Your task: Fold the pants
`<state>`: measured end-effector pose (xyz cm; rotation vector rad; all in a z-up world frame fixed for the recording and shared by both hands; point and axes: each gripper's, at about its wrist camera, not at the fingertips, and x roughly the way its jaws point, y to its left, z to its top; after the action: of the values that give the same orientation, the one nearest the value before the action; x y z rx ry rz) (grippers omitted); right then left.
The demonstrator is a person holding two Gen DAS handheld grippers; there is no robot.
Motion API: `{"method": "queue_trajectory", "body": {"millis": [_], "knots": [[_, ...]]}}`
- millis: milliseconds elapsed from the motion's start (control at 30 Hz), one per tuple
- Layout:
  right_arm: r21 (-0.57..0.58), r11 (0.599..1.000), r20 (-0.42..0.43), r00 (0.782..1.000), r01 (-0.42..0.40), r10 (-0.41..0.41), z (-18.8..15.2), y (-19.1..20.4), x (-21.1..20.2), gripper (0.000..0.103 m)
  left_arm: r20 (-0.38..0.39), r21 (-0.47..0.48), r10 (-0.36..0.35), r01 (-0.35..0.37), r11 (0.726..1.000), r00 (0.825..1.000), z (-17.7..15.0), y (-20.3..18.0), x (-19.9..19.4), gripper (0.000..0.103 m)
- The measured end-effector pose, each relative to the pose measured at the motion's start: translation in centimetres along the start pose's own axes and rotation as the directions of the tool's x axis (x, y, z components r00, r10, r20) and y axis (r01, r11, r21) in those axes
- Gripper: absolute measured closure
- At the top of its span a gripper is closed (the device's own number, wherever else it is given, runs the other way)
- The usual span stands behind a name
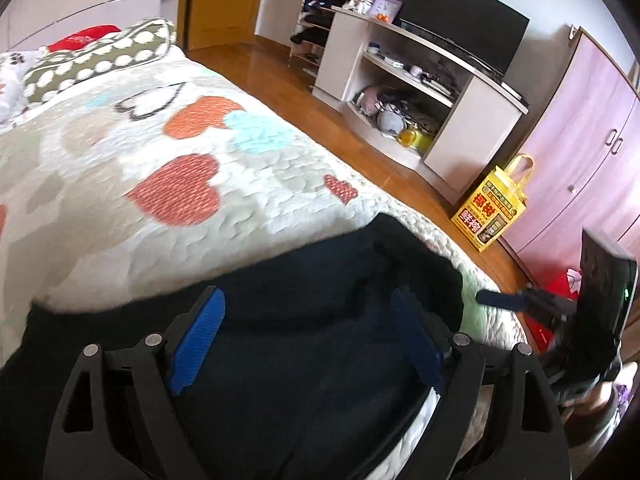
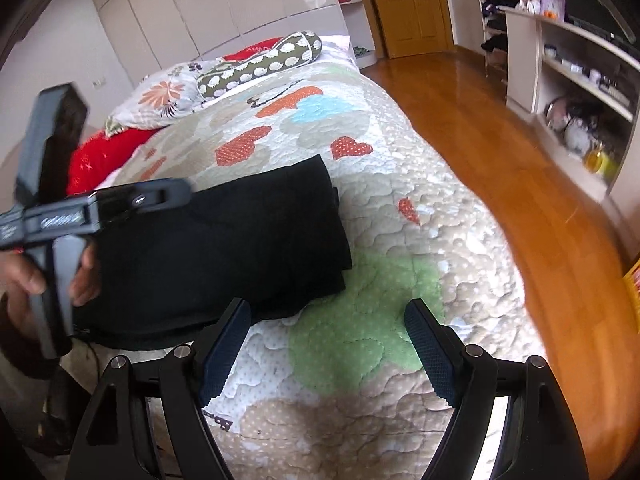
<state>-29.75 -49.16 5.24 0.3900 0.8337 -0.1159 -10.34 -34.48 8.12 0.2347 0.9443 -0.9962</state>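
The left gripper (image 1: 308,336) hung wide open over dark pants (image 1: 304,320) lying on a heart-patterned quilt (image 1: 160,184); the right gripper (image 1: 500,300) hovered beside it.

I am seeing my left gripper (image 1: 308,340) wearing ribbed blue pads (image 1: 198,338) on black angular finger arms with round silver screws. My right gripper (image 2: 328,354) is showing darker blue pads (image 2: 222,354) on the same black frame. The left hand (image 2: 24,280) is wearing a dark sleeve (image 2: 20,344).
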Motion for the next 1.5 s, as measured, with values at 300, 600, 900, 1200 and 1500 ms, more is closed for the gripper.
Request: {"method": "queue_trajectory", "body": {"millis": [300,600,900,1200,1500], "knots": [[0.034,0.995,0.027,0.995,-0.096,0.095,0.6,-0.1,0.3,0.016,-0.081,0.109,-0.038,0.047,0.993,0.996,2.9,-2.1,4.3,0.017],[0.051,0.986,0.047,0.987,-0.156,0.154,1.0,0.0,1.7,0.016,-0.162,0.168,-0.059,0.086,0.982,0.985,3.7,-2.9,7.7,0.017],[0.048,0.986,0.086,0.984,-0.159,0.155,1.0,0.1,3.1,0.055,-0.203,0.244,-0.092,0.141,0.959,0.975,3.8,-4.6,9.8,0.035],[0.011,0.975,0.117,0.969,-0.221,0.218,2.5,2.1,1.7,0.08,-0.159,0.178,-0.156,0.184,0.967,0.975,4.4,-3.9,8.0,0.084],[-0.203,0.926,0.148,0.925,-0.319,0.351,5.9,11.7,-0.8,0.08,0.027,0.057,-0.164,0.162,0.985,0.986,5.2,2.2,-2.9,0.085]]}}
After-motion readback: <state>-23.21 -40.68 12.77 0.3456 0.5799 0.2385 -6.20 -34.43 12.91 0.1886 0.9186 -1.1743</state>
